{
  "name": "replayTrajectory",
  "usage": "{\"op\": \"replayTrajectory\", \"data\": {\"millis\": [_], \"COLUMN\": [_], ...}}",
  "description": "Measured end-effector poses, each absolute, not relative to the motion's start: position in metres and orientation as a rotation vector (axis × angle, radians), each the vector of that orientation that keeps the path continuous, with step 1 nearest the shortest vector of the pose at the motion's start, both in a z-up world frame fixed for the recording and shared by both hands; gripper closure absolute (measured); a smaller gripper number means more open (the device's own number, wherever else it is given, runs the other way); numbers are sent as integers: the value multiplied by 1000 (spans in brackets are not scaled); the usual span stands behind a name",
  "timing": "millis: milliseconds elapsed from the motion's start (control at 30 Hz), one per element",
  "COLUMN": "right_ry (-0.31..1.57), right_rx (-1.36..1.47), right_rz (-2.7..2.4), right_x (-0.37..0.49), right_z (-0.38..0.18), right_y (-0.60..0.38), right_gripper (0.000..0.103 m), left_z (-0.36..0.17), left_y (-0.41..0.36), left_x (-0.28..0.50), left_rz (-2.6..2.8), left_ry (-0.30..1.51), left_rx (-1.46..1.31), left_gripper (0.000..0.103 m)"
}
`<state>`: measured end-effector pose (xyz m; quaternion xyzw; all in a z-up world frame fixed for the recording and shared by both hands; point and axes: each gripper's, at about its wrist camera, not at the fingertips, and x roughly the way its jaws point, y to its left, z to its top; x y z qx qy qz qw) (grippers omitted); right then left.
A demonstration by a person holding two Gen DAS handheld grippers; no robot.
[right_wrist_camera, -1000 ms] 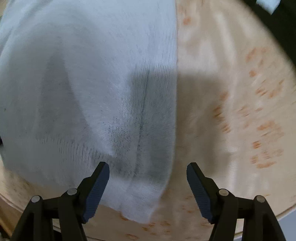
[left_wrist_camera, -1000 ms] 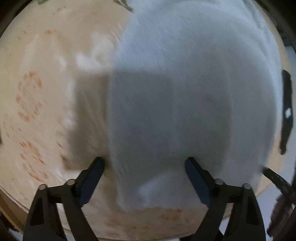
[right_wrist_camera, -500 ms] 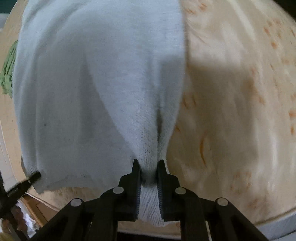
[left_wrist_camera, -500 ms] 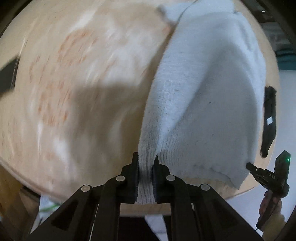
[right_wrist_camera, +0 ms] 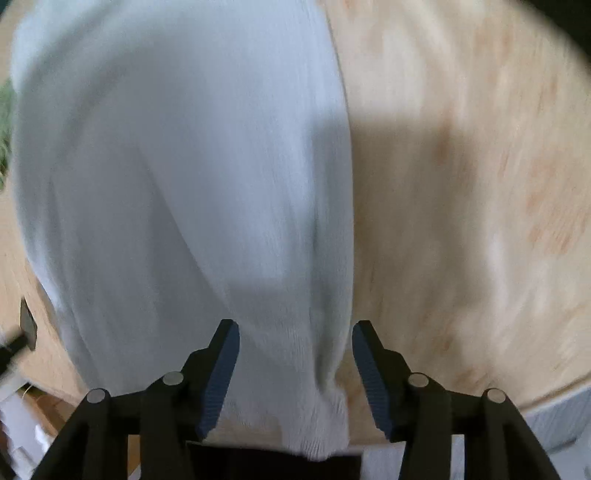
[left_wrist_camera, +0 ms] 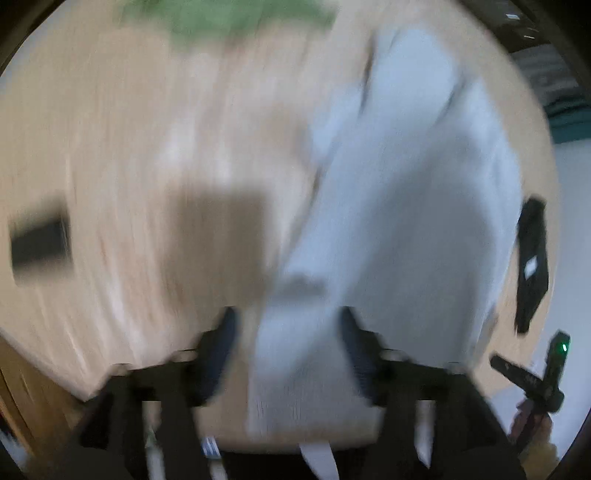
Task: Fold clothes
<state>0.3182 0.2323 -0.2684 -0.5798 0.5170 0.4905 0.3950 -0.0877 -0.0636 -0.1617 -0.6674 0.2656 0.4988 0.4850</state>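
Note:
A pale blue-white knitted garment point(right_wrist_camera: 184, 184) lies on the round wooden table point(right_wrist_camera: 461, 184), its near hem over the table's front edge. In the right wrist view my right gripper point(right_wrist_camera: 295, 354) has its jaws opening; the garment's bunched corner sits between the pads untouched. In the blurred left wrist view the same garment point(left_wrist_camera: 406, 203) runs up the right half. My left gripper point(left_wrist_camera: 288, 347) has its jaws opening too, with the other hem corner loose between them. The right gripper's body point(left_wrist_camera: 532, 373) shows at that view's lower right.
A green cloth point(left_wrist_camera: 221, 18) lies at the table's far edge. A black flat object point(left_wrist_camera: 40, 243) sits at the left of the table, and a dark strip point(left_wrist_camera: 532, 258) lies at its right rim. Bare wood spreads left of the garment.
Half a second ago both grippers were pinched shut on the garment's near hem corners. Now both sets of jaws stand apart, the corners have dropped free, and the left view has pulled back.

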Motion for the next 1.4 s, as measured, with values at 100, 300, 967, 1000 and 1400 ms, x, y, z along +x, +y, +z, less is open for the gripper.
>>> {"op": "replayTrajectory", "data": {"millis": [100, 300, 967, 1000, 1400], "right_ry": [1186, 1018, 1140, 1123, 994], "right_rx": [-1442, -1463, -1201, -1160, -960], "right_rz": [1357, 1516, 1372, 1394, 1541], "right_x": [290, 223, 142, 140, 144], "right_z": [-252, -273, -333, -321, -249], "right_y": [277, 328, 441, 440, 455], "right_gripper": [43, 43, 84, 85, 83], "left_z": [-137, -160, -169, -163, -155], "left_y": [15, 167, 227, 223, 197], "left_x": [-92, -76, -49, -67, -159], "left_rz": [1260, 1273, 1299, 1314, 1554], "left_ry": [648, 723, 543, 484, 456], "left_rx": [-1428, -1344, -1283, -1314, -1341], "left_gripper": [26, 26, 88, 88, 88]}}
